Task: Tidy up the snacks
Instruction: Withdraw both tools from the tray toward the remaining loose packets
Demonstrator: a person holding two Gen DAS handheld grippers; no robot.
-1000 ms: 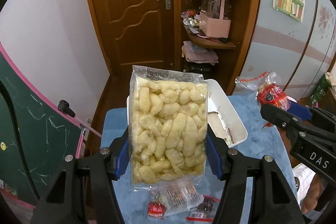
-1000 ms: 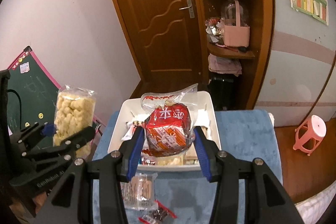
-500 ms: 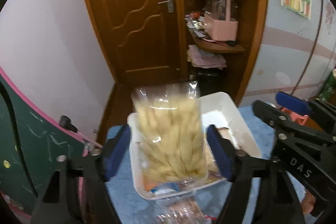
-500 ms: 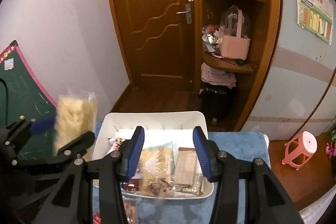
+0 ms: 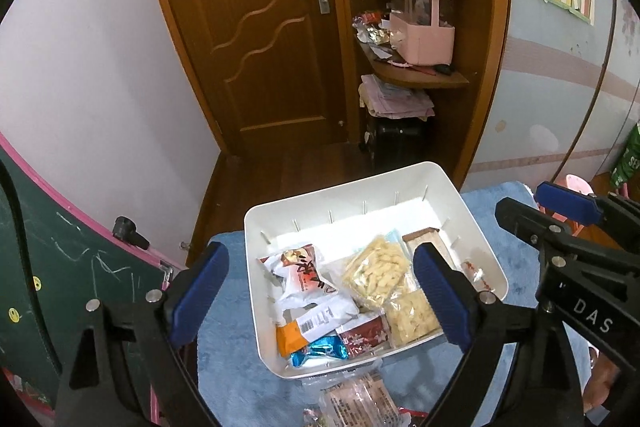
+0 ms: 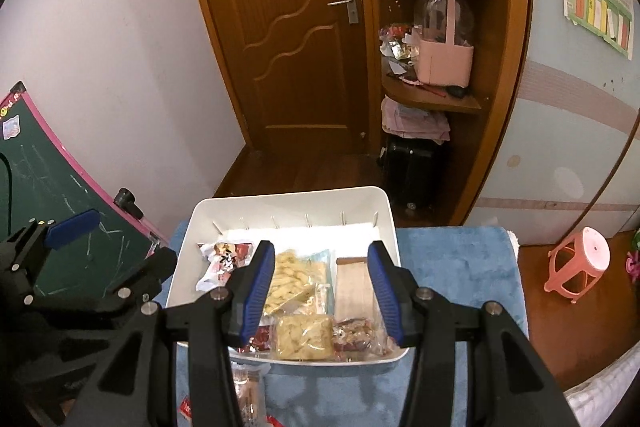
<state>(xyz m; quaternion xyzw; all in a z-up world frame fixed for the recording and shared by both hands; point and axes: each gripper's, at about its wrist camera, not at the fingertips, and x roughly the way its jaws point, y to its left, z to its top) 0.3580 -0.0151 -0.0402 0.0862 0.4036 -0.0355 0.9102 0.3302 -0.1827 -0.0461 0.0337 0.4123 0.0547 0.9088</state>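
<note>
A white bin sits on a blue cloth and holds several snack packets. Among them are a bag of yellow puffs, a smaller yellow puff bag and a red-and-white packet. My left gripper is open and empty above the bin's near side. My right gripper is open and empty above the bin; it also shows in the left wrist view.
A clear packet of brown snacks and small red packets lie on the blue cloth in front of the bin. A green chalkboard stands at left. A pink stool stands on the floor at right.
The left gripper opened and let the yellow puff bag into the bin. The right gripper had let go of the red packet earlier. Both grippers now hang empty over the bin.
</note>
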